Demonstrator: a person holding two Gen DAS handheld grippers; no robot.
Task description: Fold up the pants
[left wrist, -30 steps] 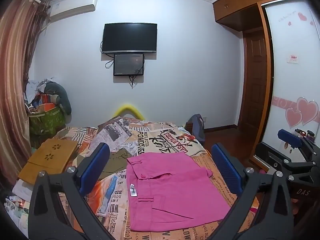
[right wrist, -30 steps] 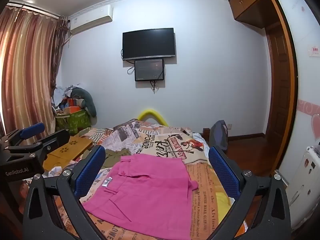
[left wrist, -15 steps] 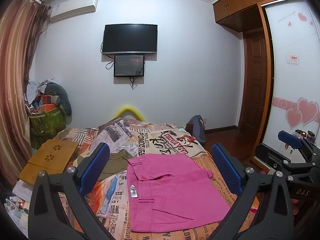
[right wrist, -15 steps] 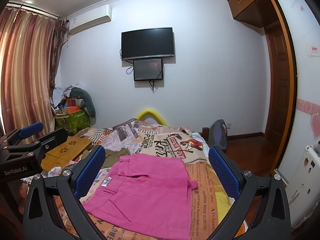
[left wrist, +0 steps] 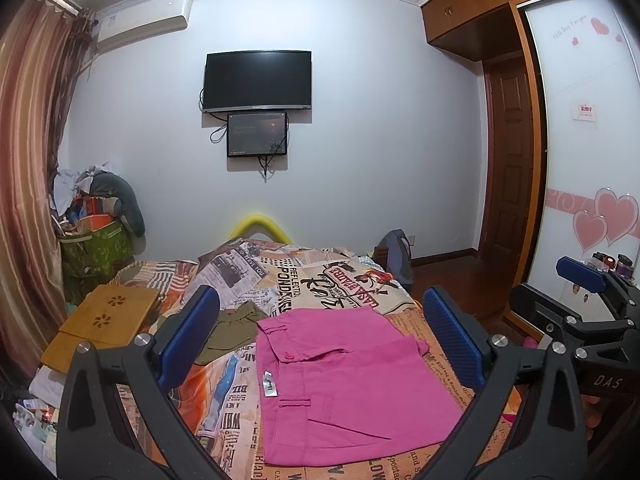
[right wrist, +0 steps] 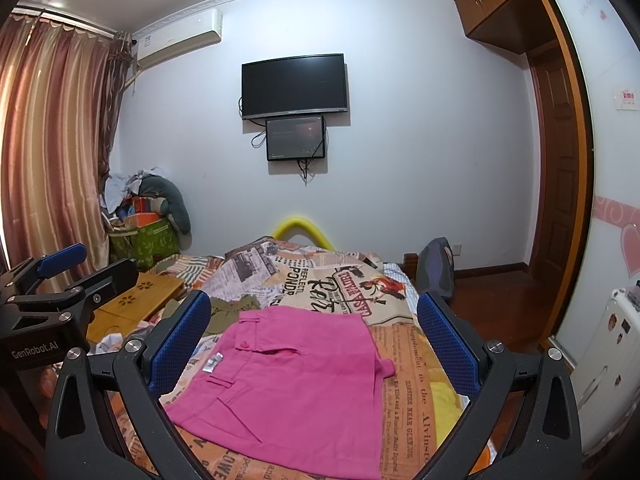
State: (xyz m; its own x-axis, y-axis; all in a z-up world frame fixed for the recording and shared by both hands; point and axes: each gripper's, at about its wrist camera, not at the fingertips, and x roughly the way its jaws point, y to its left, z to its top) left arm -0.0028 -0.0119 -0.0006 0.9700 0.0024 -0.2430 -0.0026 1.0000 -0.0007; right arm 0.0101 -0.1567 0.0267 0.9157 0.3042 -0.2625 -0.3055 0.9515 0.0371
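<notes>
Both the left gripper and right gripper hang with jaws wide apart above the near bed, where the folded pink pants lie flat.

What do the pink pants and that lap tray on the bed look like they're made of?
Pink pants: looks like matte woven cotton twill, holding soft creases with no sheen. Lap tray: apparently bamboo or light wood, honey-toned with a smooth finish and flower-shaped cutouts.
</notes>
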